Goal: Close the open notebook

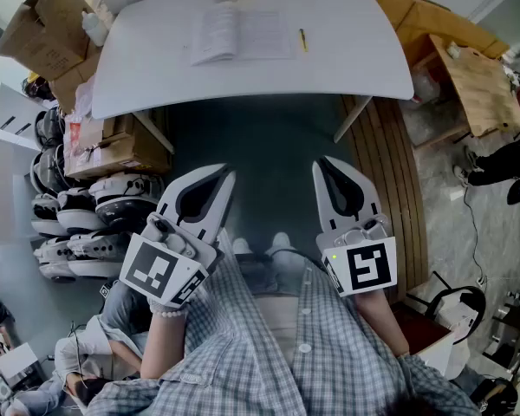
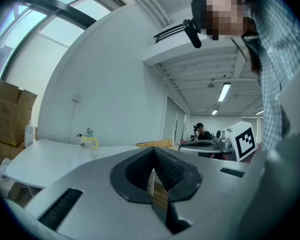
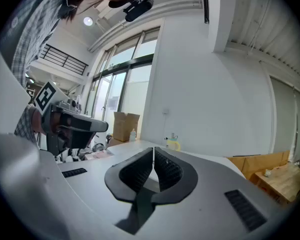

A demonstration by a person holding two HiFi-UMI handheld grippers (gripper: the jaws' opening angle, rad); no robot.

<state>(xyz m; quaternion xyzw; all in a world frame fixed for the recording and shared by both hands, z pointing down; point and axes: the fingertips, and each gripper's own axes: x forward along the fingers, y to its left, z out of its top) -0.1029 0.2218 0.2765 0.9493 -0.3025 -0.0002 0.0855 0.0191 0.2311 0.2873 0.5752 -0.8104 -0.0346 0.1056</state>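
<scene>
Left gripper [image 1: 221,177] and right gripper [image 1: 323,165] level, fingers pressed together, empty, well short of the tabletop [image 1: 156,72] edge; notebook [image 1: 240,33] open.

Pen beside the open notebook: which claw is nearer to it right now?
Right. The right claw is nearly in line with the pen, short of the table; the left claw is further left.

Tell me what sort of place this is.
Probably a workshop or storeroom: brown cardboard boxes beside the white rounded table with an open paper notebook, rows of what look like white-and-black helmets on the grey floor.
</scene>
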